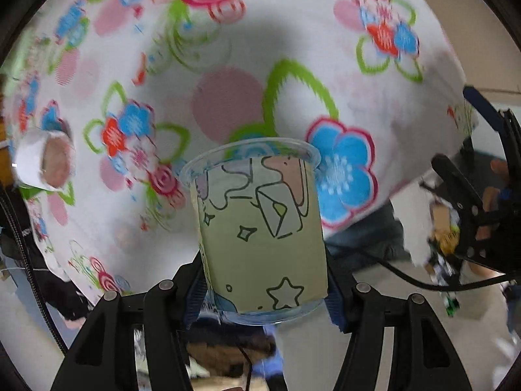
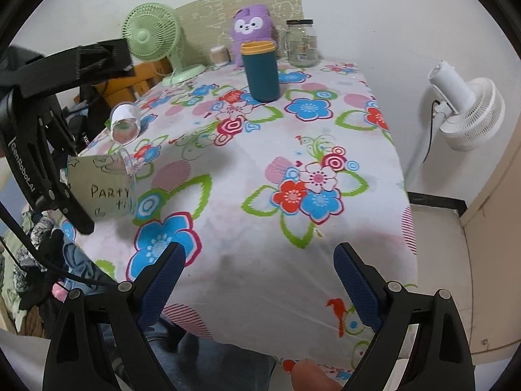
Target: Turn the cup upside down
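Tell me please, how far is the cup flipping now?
Done: the left gripper has grasped the cup and holds it above the flowered tablecloth. In hand: in the right wrist view the cup lies roughly sideways, rim toward the table's middle, so the turn looks half made. Left: finishing the turn and setting it rim down. The right gripper is open and empty.

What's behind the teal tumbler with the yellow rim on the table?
Behind the teal tumbler sits a purple plush toy, its lower part hidden by the tumbler. A glass jar stands beside the plush.
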Demonstrator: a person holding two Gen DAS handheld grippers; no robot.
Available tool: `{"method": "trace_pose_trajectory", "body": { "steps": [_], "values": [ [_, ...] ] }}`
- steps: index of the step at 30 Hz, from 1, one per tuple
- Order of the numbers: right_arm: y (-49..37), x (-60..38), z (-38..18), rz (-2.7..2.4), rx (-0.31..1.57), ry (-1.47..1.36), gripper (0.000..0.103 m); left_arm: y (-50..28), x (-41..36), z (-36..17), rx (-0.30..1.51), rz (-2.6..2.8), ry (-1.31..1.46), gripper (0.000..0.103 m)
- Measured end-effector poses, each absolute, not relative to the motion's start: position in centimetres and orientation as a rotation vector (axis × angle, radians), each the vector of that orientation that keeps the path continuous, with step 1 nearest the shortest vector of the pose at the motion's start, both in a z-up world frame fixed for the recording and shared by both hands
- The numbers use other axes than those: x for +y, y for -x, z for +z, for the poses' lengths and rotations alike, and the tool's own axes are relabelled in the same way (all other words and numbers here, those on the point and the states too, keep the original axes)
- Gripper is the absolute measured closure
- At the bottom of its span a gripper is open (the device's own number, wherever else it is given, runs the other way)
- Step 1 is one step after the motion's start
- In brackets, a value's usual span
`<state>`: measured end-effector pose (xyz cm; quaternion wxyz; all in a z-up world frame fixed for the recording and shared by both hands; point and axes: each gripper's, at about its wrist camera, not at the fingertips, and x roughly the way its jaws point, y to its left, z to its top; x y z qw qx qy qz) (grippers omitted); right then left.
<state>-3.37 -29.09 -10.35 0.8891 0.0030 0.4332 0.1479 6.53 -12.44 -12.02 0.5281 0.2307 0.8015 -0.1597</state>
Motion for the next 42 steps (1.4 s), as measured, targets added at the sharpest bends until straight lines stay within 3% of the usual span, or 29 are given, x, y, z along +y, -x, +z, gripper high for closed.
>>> {"method": "trace_pose_trajectory", "body": {
  "steps": [8,30,37,42],
  "values": [
    [3.2,-28.7,-10.8,0.323,0.909,-0.016,0.009,-6.8,-12.0,-14.1,2.003,-0.34,-0.624,0.039],
    [2.5,-27.8,-11.0,0.352,0.916,-0.018,0.009,-8.7,-14.1,-13.2,1.894,-0.351,-0.635,0.033],
    [2.6,-27.4,-10.0,0.345,0.896,0.002,0.009,-8.5,-13.8,-10.4,1.775,-0.385,-0.61,0.018],
    [2.4,-26.9,-8.9,0.347,0.874,0.011,0.009,-8.2,-13.1,-7.8,1.693,-0.403,-0.546,0.015]
  ]
}}
